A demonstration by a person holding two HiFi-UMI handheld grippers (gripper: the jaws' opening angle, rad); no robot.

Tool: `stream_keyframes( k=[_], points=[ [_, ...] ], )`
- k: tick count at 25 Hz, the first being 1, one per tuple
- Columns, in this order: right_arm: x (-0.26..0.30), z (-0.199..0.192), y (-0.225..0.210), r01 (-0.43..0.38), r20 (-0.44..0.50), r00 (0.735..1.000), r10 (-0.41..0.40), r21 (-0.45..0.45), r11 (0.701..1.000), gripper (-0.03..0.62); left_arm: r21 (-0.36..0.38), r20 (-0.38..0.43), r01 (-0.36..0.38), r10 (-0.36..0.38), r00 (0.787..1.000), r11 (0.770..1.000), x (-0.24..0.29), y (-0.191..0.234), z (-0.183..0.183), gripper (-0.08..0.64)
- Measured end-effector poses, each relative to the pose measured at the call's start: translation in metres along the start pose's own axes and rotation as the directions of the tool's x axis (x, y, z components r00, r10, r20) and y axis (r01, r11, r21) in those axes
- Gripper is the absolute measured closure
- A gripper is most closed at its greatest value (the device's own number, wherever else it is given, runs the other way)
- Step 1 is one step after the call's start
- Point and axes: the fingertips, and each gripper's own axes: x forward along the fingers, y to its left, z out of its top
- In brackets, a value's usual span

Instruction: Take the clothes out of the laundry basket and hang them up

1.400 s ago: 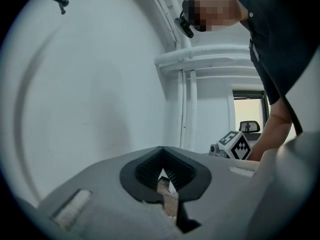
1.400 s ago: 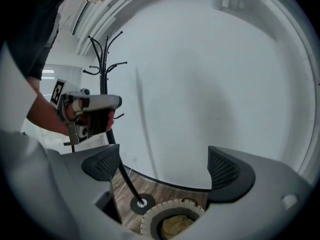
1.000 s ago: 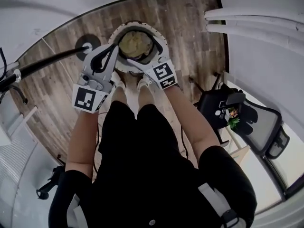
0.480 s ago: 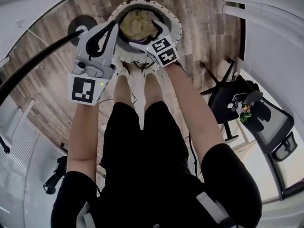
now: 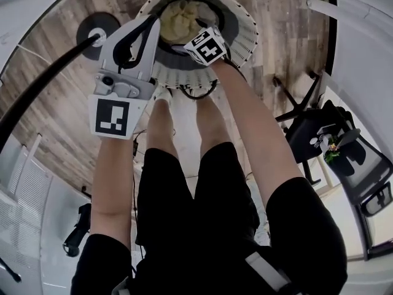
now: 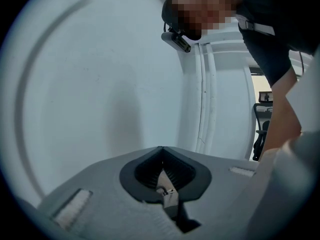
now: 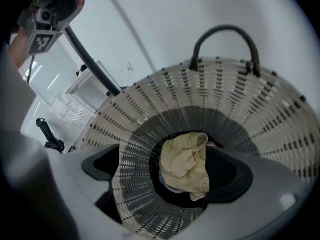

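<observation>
On the wood-plank floor [image 5: 55, 121], just ahead of the person's feet, stands the round white slatted laundry basket [image 5: 242, 39] with a dark arched handle [image 7: 225, 31]. A crumpled pale-yellow garment [image 5: 181, 17] lies at its bottom, over a darker piece of cloth that is mostly hidden.

Right tool [image 5: 187, 32]: lowered over the near rim of the basket, with the marker cube [image 5: 206, 45] uppermost. In the right gripper view the jaws of this tool [image 7: 170, 171] stand wide apart. The basket's near wall [image 7: 130, 184] and the yellow garment [image 7: 187, 164] both show between them, and the slatted wall covers part of the left-hand jaw. The jaws have not closed on anything; whether they touch the cloth cannot be told.

Left tool [image 5: 152, 23]: held higher, beside the basket's left rim. In the left gripper view its jaws [image 6: 161, 156] meet at the tips with nothing between them, and they point at a plain white wall.

Left of the basket, a black pole [image 5: 43, 85] rises from a round dark base [image 5: 92, 32] on the floor. A black office chair [image 5: 331, 146] stands near the floor's right edge.
</observation>
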Motion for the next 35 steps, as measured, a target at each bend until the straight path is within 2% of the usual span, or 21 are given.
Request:
stream_keyframes(
  k=[5, 9, 18, 22, 28, 29, 31, 33, 35],
  points=[
    [0.069, -0.047, -0.029, 0.001, -0.106, 0.994, 0.000, 0.011, 1.000, 0.060, -0.020, -0.023, -0.006, 0.006, 1.000, 1.000, 0.013, 0.011, -0.062, 0.557],
    [0.106, -0.089, -0.060, 0.052, -0.199, 0.979, -0.049, 0.007, 0.999, 0.063, -0.036, -0.048, -0.001, 0.000, 0.999, 0.999, 0.025, 0.015, -0.103, 0.557],
    [0.159, -0.107, -0.082, 0.030, -0.215, 0.976, -0.030, -0.003, 1.000, 0.072, -0.025, -0.058, 0.039, -0.041, 0.998, 0.999, 0.062, 0.011, -0.157, 0.558],
    [0.183, -0.104, -0.076, -0.025, -0.193, 0.981, 0.013, -0.057, 0.998, 0.072, -0.028, -0.049, 0.048, -0.049, 0.998, 0.998, 0.074, 0.011, -0.170, 0.558],
    [0.212, -0.120, -0.077, -0.055, -0.250, 0.968, 0.012, -0.167, 0.984, 0.091, -0.035, -0.027, 0.052, -0.053, 0.998, 0.998, 0.083, 0.011, -0.183, 0.558],
    [0.215, -0.123, -0.078, -0.052, -0.267, 0.964, -0.002, -0.196, 0.979, 0.114, -0.036, -0.026, 0.052, -0.053, 0.998, 0.998, 0.083, 0.012, -0.185, 0.558],
    [0.220, -0.129, -0.083, -0.039, -0.281, 0.959, -0.036, -0.254, 0.966, 0.206, -0.035, -0.024, 0.051, -0.052, 0.998, 0.998, 0.081, 0.014, -0.187, 0.558],
    [0.221, -0.128, -0.087, -0.021, -0.268, 0.961, -0.063, -0.297, 0.955, 0.376, -0.032, -0.029, 0.051, -0.052, 0.998, 0.998, 0.079, 0.015, -0.189, 0.558],
    [0.214, -0.121, -0.090, 0.000, -0.249, 0.965, -0.084, -0.320, 0.947, 0.507, -0.029, -0.037, 0.049, -0.050, 0.998, 0.998, 0.077, 0.017, -0.188, 0.558]
  ],
)
